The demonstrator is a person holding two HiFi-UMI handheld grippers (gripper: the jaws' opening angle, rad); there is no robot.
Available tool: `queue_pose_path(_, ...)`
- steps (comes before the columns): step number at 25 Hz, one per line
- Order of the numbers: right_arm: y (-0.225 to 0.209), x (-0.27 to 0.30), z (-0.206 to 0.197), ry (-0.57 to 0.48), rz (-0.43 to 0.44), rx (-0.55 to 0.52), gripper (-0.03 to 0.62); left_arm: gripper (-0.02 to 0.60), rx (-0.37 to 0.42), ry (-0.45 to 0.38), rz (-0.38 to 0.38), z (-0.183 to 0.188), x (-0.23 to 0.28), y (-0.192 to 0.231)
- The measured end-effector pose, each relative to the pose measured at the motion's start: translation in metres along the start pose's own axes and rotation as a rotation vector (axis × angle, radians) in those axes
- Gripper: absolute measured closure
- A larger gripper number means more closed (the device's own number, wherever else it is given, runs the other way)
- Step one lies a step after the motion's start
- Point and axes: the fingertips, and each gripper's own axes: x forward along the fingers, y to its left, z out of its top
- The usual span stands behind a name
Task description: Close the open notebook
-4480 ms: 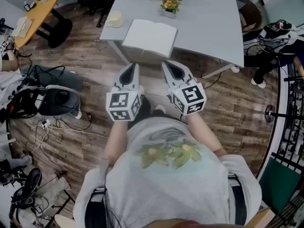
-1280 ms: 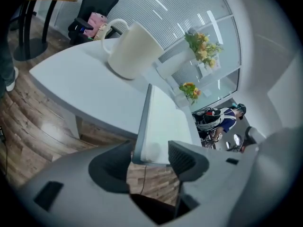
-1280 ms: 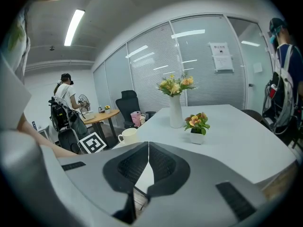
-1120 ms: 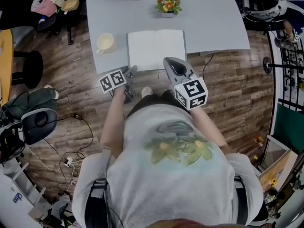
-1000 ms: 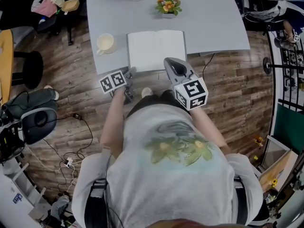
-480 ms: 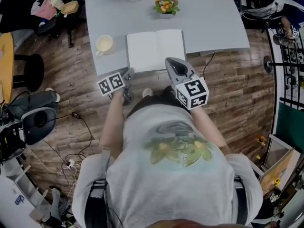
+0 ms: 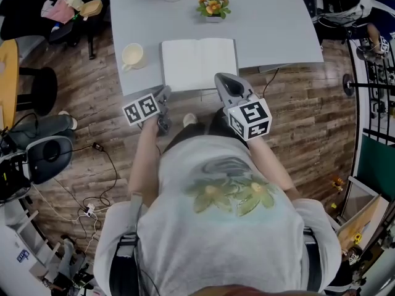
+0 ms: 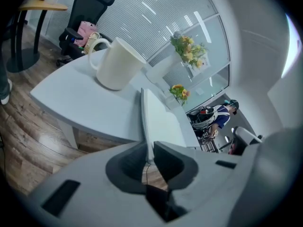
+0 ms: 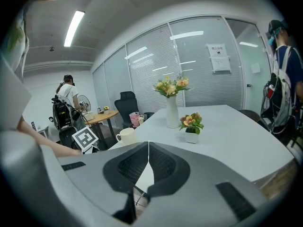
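Item: notebook (image 7: 199,63), white pages, open on grey table (image 7: 271,23) at its near edge, directly ahead of both grippers. L gripper (image 8: 148,145): jaws had just been closing; gap narrow, pads nipped on the thin near-left corner of the notebook, which ran straight out from btwn them. Cover or outer leaf, couldn't tell which. R gripper (image 9: 148,144): jaws together at the tips, nothing btwn them. It hung by the notebook's near-right corner, apparently not touching. Accessories: cream mug (image 7: 133,55) on the table, ahead and to the left of the L gripper, apart from the notebook. Small flower pot (image 9: 191,126) and white vase (image 9: 172,112) stood further ahead of the R gripper, beyond the notebook's far edge. Condition: from the head view both halves read as flat or nearly so, pages facing up, so the notebook was not closed. Progress, est.: early. Grip on the left half looked taken; the fold itself was not yet done. Remaining, est.: raise the gripped half, swing it over the spine toward the R gripper's side, lay it on the right half, then let go. R gripper avail. to steady or press flat if reqd.
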Motion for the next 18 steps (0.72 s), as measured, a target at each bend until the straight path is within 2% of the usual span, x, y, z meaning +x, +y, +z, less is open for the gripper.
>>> queue_pose_path(8,-0.004,-0.005,-0.002,-0.007,0.012,0.013,0.576,0.531,0.103,-0.004,0.049,0.005,-0.008,-0.021)
queue_pose_path(18,-0.007,-0.005,-0.003,-0.005,0.019,0.01,0.576,0.531,0.138,-0.005,0.086,0.008,-0.012,-0.033)
